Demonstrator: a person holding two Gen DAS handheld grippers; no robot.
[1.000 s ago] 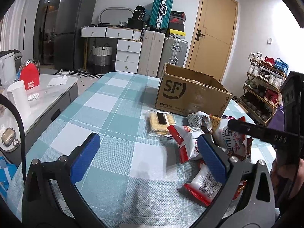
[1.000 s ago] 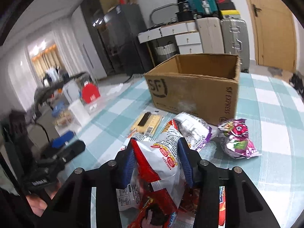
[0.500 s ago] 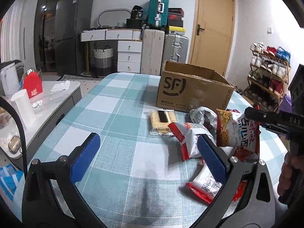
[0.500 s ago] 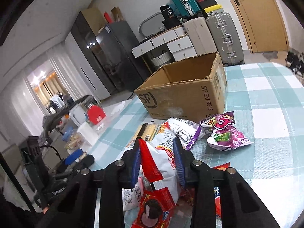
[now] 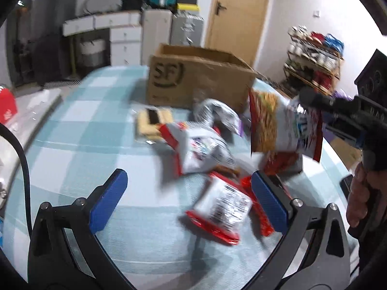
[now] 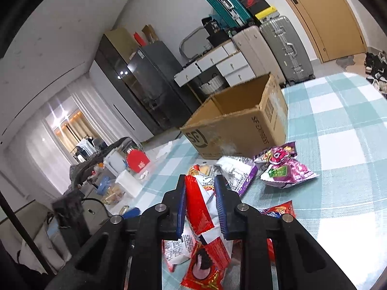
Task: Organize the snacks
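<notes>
My right gripper (image 6: 200, 203) is shut on a red and white snack bag (image 6: 200, 200) and holds it in the air above the pile; in the left wrist view the bag (image 5: 278, 125) hangs from the right gripper (image 5: 312, 111) near the open cardboard SF box (image 5: 200, 82). The box (image 6: 241, 123) stands beyond the snacks. My left gripper (image 5: 191, 195) is open and empty over the checked tablecloth, with a red and white packet (image 5: 222, 212) between its fingers' line of sight. A white and red bag (image 5: 200, 149) and a cracker pack (image 5: 153, 123) lie ahead.
A purple snack bag (image 6: 285, 169) and a silver and purple bag (image 6: 237, 169) lie near the box. More red packets (image 6: 203, 265) lie below my right gripper. A side counter with a red box (image 6: 137, 162) is to the left. Suitcases (image 6: 285, 48) stand behind.
My right gripper has lifted the red and white bag higher and toward the box. My left gripper has swung forward and right; its view is blurred.
</notes>
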